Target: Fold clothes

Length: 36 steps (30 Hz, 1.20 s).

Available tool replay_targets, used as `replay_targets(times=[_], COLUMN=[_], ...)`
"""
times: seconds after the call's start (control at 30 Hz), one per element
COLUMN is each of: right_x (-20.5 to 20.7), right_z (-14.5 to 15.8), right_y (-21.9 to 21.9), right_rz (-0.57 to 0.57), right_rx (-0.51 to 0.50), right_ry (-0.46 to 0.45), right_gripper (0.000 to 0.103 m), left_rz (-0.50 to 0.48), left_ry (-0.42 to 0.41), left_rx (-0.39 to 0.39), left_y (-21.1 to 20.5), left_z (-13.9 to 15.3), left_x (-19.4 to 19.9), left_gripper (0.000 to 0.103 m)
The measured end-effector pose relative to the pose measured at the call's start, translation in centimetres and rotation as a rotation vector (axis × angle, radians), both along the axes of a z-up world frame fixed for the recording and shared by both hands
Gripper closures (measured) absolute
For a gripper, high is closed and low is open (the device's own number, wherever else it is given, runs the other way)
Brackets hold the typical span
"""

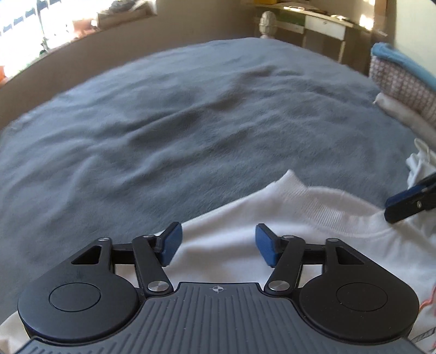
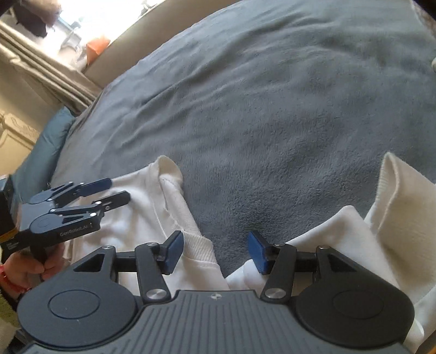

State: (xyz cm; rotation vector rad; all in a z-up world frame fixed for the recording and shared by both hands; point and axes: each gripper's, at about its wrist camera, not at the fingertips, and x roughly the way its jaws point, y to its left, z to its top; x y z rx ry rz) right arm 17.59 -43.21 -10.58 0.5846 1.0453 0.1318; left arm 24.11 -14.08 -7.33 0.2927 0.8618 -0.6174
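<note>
A white sweatshirt (image 1: 299,217) lies spread on the grey blanket near the bed's front edge, its ribbed band (image 1: 313,201) towards the middle of the bed. My left gripper (image 1: 218,241) hovers over it, open, with no cloth between the blue pads. The right wrist view shows the same sweatshirt (image 2: 141,212), a ribbed cuff (image 2: 395,190) on the right, and the left gripper (image 2: 117,190) open above the cloth. My right gripper (image 2: 215,250) is open too, with blanket and the garment's edge below it. Its dark fingers (image 1: 408,201) enter the left wrist view at the right edge.
The grey blanket (image 1: 190,122) covers the bed. A stack of folded clothes (image 1: 403,79) sits at the far right, and a desk (image 1: 324,24) stands beyond the bed. A teal pillow (image 2: 46,152) lies at the left. A person's hand (image 2: 24,266) holds the left gripper's handle.
</note>
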Motion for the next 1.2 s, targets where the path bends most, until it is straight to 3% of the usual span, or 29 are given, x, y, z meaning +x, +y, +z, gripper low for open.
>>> replay_targets(times=[0.1,0.2,0.27,0.3,0.33,0.37,0.4,0.43,0.47,0.5,0.63,0.7,0.83,1.0,1.1,1.2], right_x=[-0.8,-1.5,-1.3,-1.2,-1.2,-1.1,-1.1,-1.1,-1.1,-1.3,-2.1,-2.6,-4.7,-7.6,-8.1,-5.9], right_z=[0.2,0.4,0.4,0.3,0.3,0.1,0.1,0.1,0.1,0.2,2.6,3.8,5.0,4.9,6.4,7.4], right_y=[-0.6,-1.0,-0.6,-0.3,0.1,0.5,0.9,1.2,1.6,1.8,3.8,5.9,12.1,17.0,15.9,12.4], right_rz=[-0.011,-0.003,0.009,0.014,0.020,0.029,0.034,0.039,0.044,0.047,0.061,0.123,0.350,0.662,0.713,0.586], right_rx=[0.028,0.032,0.017,-0.003,-0.023,-0.040,-0.059,-0.079,-0.098,-0.108,-0.185,-0.202,-0.249,-0.255,-0.229,-0.145], right_ry=[0.011,0.017,0.017,0.017,0.016,0.015,0.008,0.001,-0.006,-0.016,-0.120,-0.182,-0.275,-0.281,-0.333,-0.323], right_gripper=[0.048,0.048,0.048,0.048,0.048,0.053,0.058,0.072,0.091,0.097,0.097,0.097,0.095,0.089,0.079,0.064], left_rz=[-0.040,-0.123,-0.157,-0.161,-0.164,-0.161,-0.158,-0.157,-0.156,-0.145,-0.035,0.016,0.069,0.111,0.144,0.157], left_ry=[0.048,0.077,0.039,0.027,0.016,0.013,-0.007,-0.038,-0.066,-0.080,-0.110,-0.117,-0.158,-0.188,-0.171,-0.180], left_rx=[-0.038,-0.021,0.011,0.010,0.008,-0.003,0.002,0.021,0.036,0.026,-0.036,-0.052,-0.021,0.026,0.006,-0.006], left_y=[-0.8,-2.5,-3.3,-3.3,-3.4,-3.3,-3.3,-3.4,-3.3,-2.9,0.9,3.8,8.9,12.7,13.8,13.9], left_z=[-0.6,-1.4,-1.7,-1.7,-1.7,-1.6,-1.5,-1.5,-1.4,-1.3,0.0,0.9,1.8,0.6,-0.2,-0.4], left_x=[1.5,1.8,1.4,1.3,1.1,0.9,0.4,-0.1,-0.7,-1.1,-2.0,-3.0,-6.6,-10.9,-11.7,-11.7], left_gripper=[0.036,0.035,0.035,0.040,0.056,0.068,0.087,0.099,0.100,0.101,0.101,0.101,0.101,0.101,0.101,0.101])
